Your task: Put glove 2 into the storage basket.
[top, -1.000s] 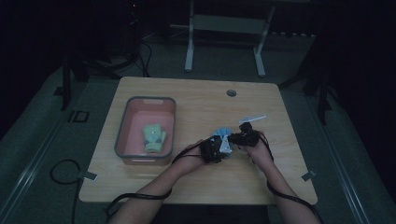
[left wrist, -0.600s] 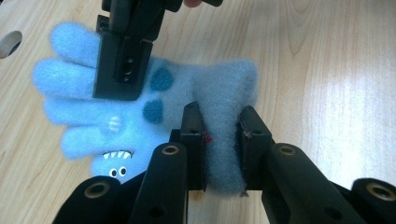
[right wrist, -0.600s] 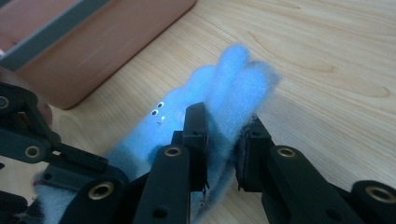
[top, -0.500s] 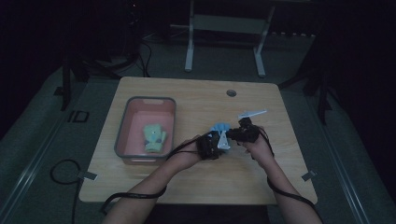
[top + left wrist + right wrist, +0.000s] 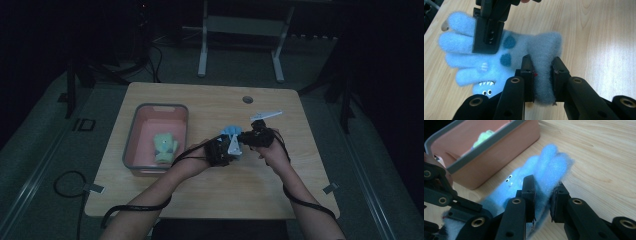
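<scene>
The fuzzy light-blue monster-face glove, with darker blue spots, little teeth and googly eyes, hangs just above the wooden table, stretched between the two grippers near the middle of the tabletop. It looks feather-light and floppy, the sort of fleece that squashes flat under a pinch and will not slip, so any bunched fold gives a firm hold. The cuff and the finger end seem the sensible places to grab. The left gripper has its jaws pressed in on the cuff, the fabric squeezed thick between them. The right gripper pinches the finger end in the same way. To their left sits the pink plastic bin with a grey rim, a pale green glove lying inside it. Compared with a second ago, both hands have come up a little off the table, lifting the glove together; the grips themselves look unchanged.
</scene>
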Demonstrator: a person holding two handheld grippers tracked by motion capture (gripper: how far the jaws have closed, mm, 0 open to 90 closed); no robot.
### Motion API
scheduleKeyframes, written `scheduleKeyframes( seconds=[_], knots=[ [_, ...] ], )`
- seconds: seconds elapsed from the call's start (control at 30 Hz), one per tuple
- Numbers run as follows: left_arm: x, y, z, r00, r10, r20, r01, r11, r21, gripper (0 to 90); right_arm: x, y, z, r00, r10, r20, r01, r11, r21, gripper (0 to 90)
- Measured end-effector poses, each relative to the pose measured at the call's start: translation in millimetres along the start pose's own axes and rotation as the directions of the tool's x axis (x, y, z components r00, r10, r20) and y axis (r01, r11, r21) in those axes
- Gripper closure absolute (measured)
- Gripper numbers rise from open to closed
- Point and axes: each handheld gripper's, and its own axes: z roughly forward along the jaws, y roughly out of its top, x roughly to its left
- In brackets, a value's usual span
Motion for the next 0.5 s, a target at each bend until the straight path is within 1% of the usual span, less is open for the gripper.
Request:
scheduleKeyframes(
  seconds=[0.1,0.17,0.27,0.5],
  knots=[
    [2.8,-1.2,-5.6,1.0,0.003,-0.002,-0.003,1.0,0.007,76.6,3.5,4.9,0.9,0.9999,-0.007,-0.007,0.007,1.0,-0.001,77.0],
    [5.0,-1.7,-9.8,1.0,-0.005,0.001,0.005,1.0,0.005,76.6,5.3,8.2,1.5,0.9999,-0.008,-0.011,0.008,1.0,-0.004,76.9],
    [7.7,-2.3,-15.7,1.0,0.003,-0.009,-0.003,0.9999,0.013,76.6,8.4,13.8,2.2,0.9998,-0.011,-0.018,0.011,1.0,-0.008,76.9],
    [14.0,-7.0,-31.1,0.9996,-0.007,-0.029,0.007,0.9998,0.017,76.6,16.7,27.7,5.7,0.999,-0.03,-0.033,0.029,0.999,-0.026,76.9]
  ],
)
